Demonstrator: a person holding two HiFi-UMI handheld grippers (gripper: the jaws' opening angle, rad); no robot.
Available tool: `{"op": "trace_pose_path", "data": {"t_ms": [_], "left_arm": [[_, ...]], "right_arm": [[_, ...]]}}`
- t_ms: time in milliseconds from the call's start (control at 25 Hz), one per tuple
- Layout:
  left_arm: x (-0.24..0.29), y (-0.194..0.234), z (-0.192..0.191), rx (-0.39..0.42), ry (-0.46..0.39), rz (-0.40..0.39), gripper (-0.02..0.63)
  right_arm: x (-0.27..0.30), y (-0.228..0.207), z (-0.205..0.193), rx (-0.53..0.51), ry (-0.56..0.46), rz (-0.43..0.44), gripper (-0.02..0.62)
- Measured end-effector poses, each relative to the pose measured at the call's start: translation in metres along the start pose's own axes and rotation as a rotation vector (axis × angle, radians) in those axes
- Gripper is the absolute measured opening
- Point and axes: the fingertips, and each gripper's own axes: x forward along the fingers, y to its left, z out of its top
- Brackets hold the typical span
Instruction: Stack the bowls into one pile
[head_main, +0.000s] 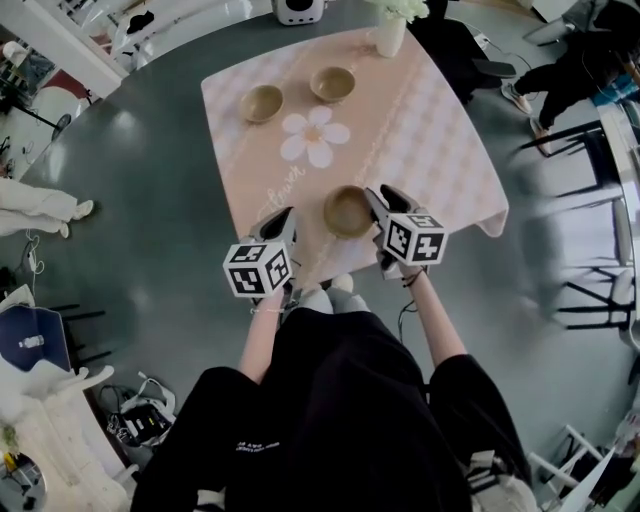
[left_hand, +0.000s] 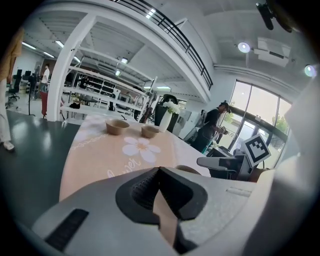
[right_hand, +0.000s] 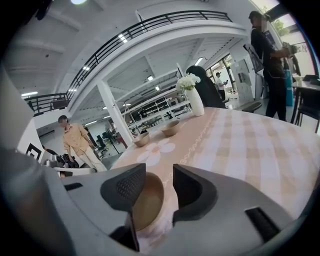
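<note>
Here, right tongs (right_hand: 159, 175) gape astride the rim of the near bowl (right_hand: 145, 202), likely to lift it for stacking; left tongs (left_hand: 159, 172) clenched, empty

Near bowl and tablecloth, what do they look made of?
Near bowl: tan-brown, matte, no glare; possibly wood, bamboo fibre or matte plastic, can't tell. Tablecloth: looks like soft fabric, pale pink check with printed flower; its corner drapes down.

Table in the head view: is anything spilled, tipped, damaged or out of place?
Nothing stands out. The near bowl and the two far bowls sit upright and empty on the tablecloth. The vase stands upright at the far edge.
</note>
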Motion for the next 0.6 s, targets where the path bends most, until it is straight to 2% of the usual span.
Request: {"op": "trace_pose_path", "data": {"t_ms": [80,360,520,600], "left_arm": [[0.003,0.001,-0.004,-0.013,0.015,0.0,-0.003],[0.013,0.006,-0.013,-0.043,0.073,-0.025,-0.003],[0.017,0.007,-0.017,-0.044,0.094,-0.047,-0.003],[0.019,0.008,-0.016,-0.043,0.098,-0.057,-0.003]], "right_arm": [[0.006,-0.002,-0.007,0.012,0.024,-0.005,0.153],[0.023,-0.004,-0.03,0.053,0.152,-0.012,0.149],[0.027,-0.005,-0.04,0.022,0.22,-0.037,0.037],[0.027,-0.003,-0.038,0.014,0.221,-0.041,0.023]]}}
